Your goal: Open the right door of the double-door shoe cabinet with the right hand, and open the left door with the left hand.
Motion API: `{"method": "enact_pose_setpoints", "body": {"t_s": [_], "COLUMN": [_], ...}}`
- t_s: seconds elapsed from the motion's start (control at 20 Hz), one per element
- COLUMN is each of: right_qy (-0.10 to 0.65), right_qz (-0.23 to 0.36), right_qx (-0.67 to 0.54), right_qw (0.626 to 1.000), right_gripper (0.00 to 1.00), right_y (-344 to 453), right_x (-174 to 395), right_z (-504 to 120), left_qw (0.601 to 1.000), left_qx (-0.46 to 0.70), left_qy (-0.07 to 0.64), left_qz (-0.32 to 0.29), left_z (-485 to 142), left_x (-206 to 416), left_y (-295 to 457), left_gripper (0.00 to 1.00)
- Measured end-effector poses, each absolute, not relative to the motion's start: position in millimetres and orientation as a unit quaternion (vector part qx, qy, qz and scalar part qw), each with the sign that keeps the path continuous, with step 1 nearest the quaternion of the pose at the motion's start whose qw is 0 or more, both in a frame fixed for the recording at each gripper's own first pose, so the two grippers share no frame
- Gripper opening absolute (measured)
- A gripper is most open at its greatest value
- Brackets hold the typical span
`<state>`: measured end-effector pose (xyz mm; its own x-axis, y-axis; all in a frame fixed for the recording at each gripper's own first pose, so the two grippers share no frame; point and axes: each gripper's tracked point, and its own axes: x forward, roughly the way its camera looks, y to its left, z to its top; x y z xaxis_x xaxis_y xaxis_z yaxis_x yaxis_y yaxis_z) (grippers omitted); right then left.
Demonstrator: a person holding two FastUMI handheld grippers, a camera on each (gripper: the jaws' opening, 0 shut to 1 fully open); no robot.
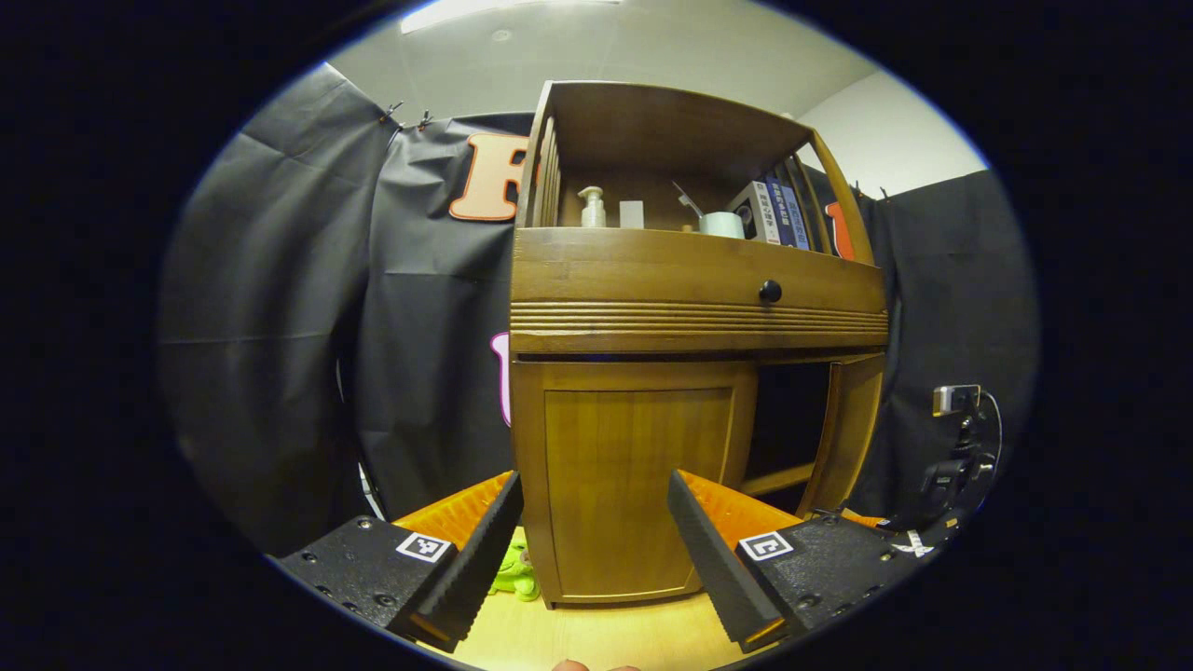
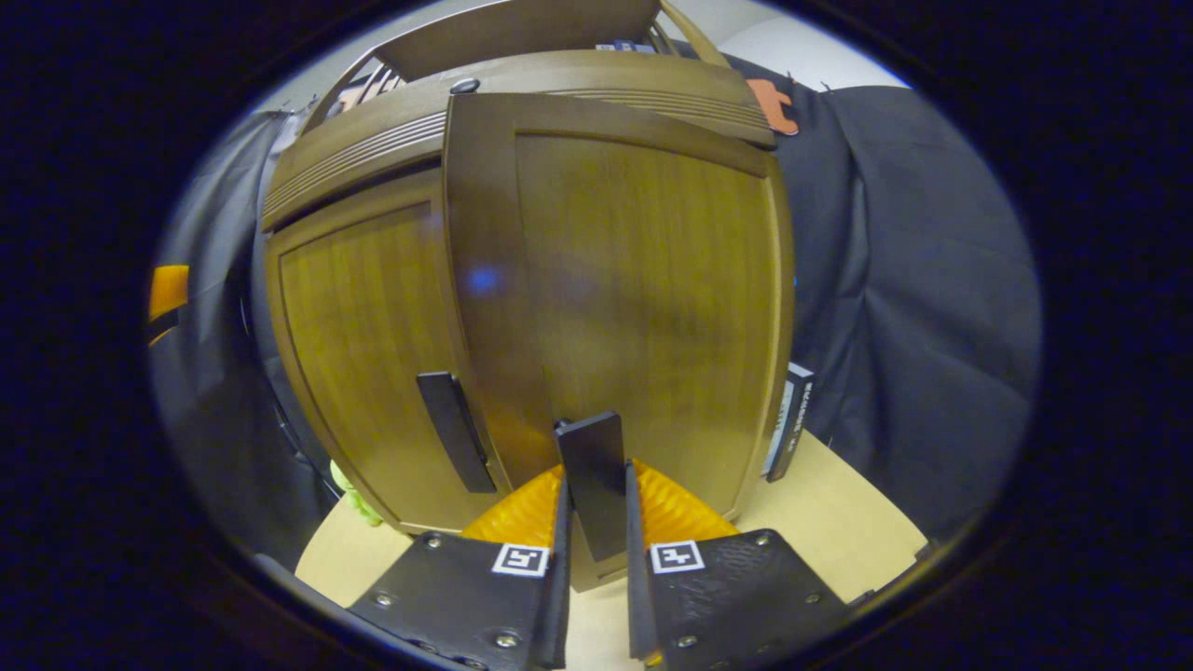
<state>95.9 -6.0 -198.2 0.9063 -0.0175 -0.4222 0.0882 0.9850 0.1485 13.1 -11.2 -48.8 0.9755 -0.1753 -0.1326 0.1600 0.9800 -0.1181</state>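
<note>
Right door swung out by its handle, left door not touched yet

The shoe cabinet (image 1: 652,373) is brown wood, standing on a pale surface (image 2: 839,522) against the black cloth. The right gripper (image 2: 594,522) has its fingers pinching the right door's (image 2: 643,280) dark vertical handle (image 2: 592,475). The left gripper (image 1: 592,550) hangs back with fingers spread, facing the shut left door (image 1: 638,485). Doors look stiff, hinged and light, I reckon; the slim left handle (image 2: 455,429) is the spot to grab, maybe a bit slippery.
</note>
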Motion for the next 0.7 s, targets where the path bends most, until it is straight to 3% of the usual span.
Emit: {"method": "enact_pose_setpoints", "body": {"t_s": [0.7], "right_qy": [0.213], "right_qz": [-0.098], "right_qx": [0.101], "right_qw": [0.967], "right_gripper": [0.25], "right_y": [-65], "right_x": [68], "right_z": [-185], "left_qw": [0.981], "left_qx": [-0.066], "left_qy": [0.088], "left_qz": [-0.161], "left_z": [-66], "left_x": [35], "left_y": [-83], "left_gripper": [0.96]}}
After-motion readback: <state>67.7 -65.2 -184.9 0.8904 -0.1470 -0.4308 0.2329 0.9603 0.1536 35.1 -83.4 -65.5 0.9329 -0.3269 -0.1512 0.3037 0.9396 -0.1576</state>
